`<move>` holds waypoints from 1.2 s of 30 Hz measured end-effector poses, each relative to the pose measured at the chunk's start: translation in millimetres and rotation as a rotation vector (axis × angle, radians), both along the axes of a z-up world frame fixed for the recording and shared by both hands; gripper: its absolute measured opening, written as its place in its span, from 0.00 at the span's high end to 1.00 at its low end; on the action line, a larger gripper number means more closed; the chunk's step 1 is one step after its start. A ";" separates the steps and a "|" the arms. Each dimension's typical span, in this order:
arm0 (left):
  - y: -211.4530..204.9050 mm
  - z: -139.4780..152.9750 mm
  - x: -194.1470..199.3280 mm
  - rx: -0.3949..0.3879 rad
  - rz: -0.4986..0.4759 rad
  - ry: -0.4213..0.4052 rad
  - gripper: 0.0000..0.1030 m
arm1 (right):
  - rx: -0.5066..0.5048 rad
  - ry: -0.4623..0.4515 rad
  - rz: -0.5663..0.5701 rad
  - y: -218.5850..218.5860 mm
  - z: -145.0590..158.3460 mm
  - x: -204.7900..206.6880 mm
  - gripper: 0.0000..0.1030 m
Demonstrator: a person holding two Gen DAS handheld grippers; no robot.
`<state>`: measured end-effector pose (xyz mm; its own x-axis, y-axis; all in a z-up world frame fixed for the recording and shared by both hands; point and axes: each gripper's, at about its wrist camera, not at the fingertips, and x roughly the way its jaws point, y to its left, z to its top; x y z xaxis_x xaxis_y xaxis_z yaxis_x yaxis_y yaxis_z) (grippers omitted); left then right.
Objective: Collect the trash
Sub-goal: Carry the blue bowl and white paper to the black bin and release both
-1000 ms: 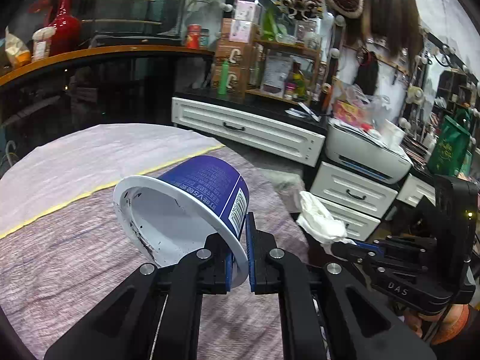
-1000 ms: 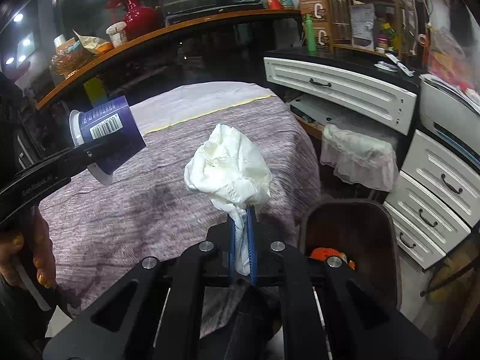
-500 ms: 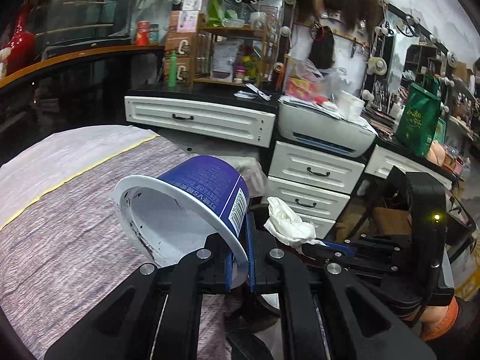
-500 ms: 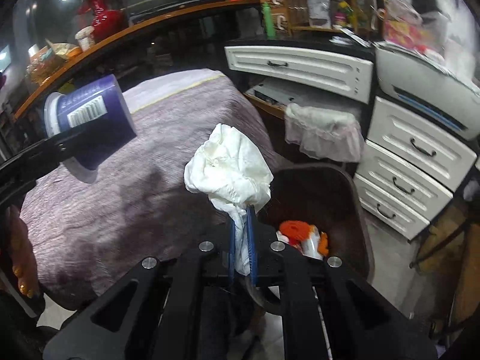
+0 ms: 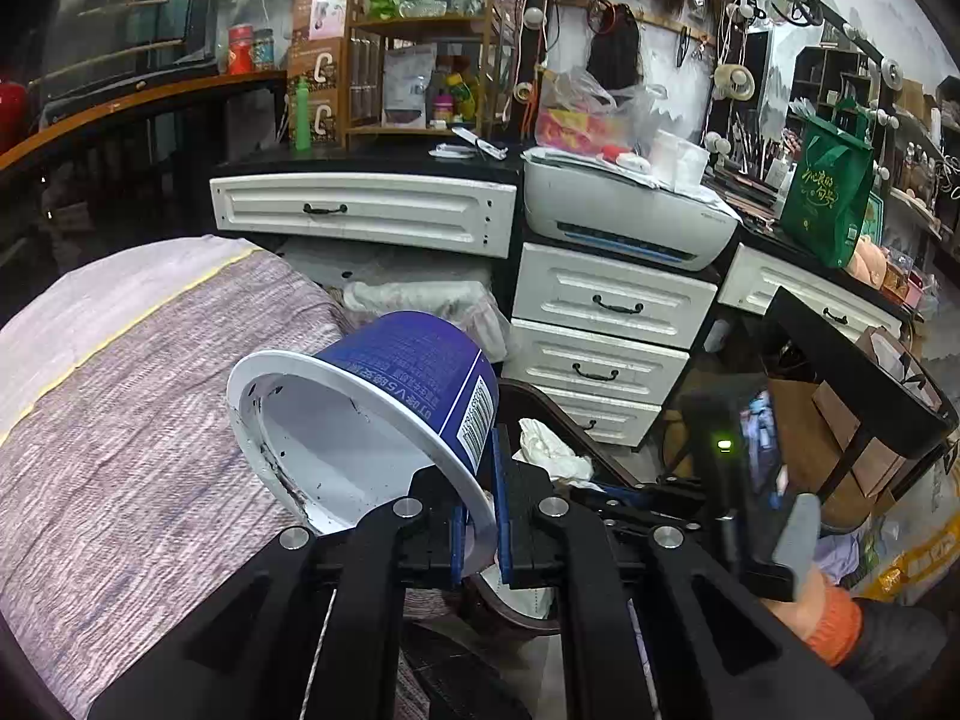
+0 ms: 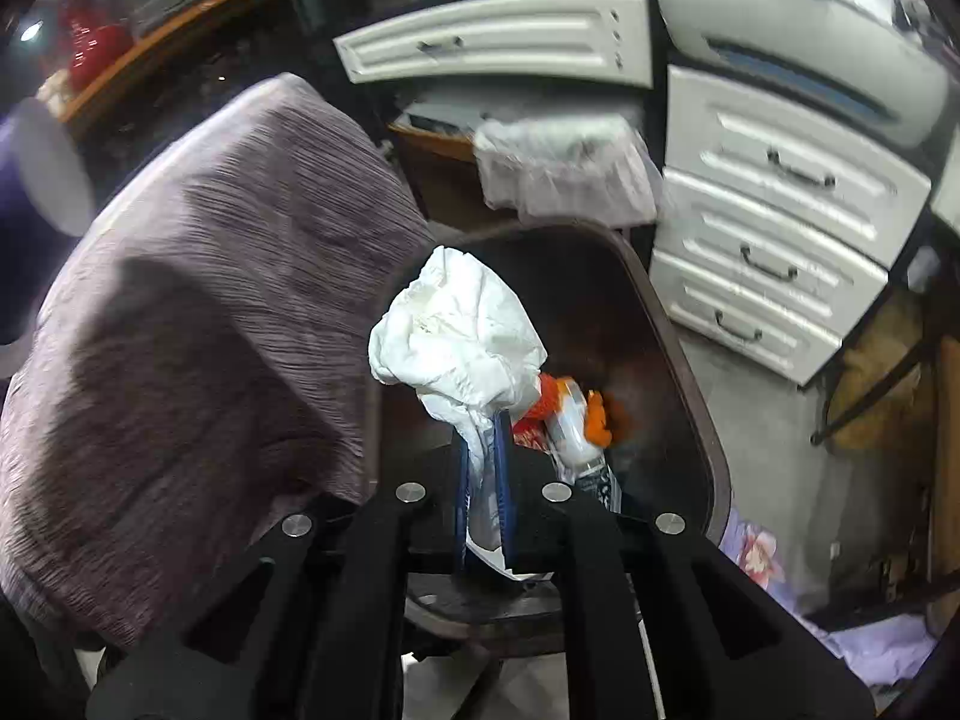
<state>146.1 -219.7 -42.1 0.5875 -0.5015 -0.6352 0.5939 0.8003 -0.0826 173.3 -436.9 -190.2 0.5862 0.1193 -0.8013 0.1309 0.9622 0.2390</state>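
The left tool (image 5: 480,516) is pinching the white rim of a blue cup (image 5: 384,408), one blue pad inside the rim and one outside. The cup lies tilted in the grip, its open mouth toward seven o'clock and its blue base toward one o'clock, with a barcode on the side facing the camera. The white inside is dirty with dark specks (what they are cannot be told). Under the cup, filling the nine o'clock side of the left view, is the surface (image 5: 120,480) with its purple-grey cloth.

The right tool (image 6: 480,480) is pinching a crumpled white tissue (image 6: 456,336) by its lower end, and the wad puffs out above the pads toward twelve o'clock. Just behind the tissue is the open mouth of a dark brown trash bin (image 6: 678,360), which stands on the floor at the edge of the cloth-covered surface. Inside the bin, at about three o'clock from the tissue, lies an orange and white wrapper (image 6: 576,414). In the left view the right tool and its tissue show at about four o'clock from the cup, over the bin's rim.

White drawers (image 5: 600,324) stand beyond the bin, toward one o'clock, with a white printer (image 5: 624,216) on top of them.
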 end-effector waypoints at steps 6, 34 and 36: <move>-17.8 -9.8 1.4 0.040 -0.031 0.008 0.92 | 0.019 0.057 -0.071 -14.0 -24.9 2.1 0.43; -81.9 -57.8 10.4 0.107 -0.188 0.126 0.92 | -0.102 -0.069 -0.233 -79.7 45.3 -77.1 0.38; -86.5 -66.7 17.8 0.113 -0.188 0.164 0.92 | -0.096 -0.082 -0.244 -81.9 47.5 -82.0 0.33</move>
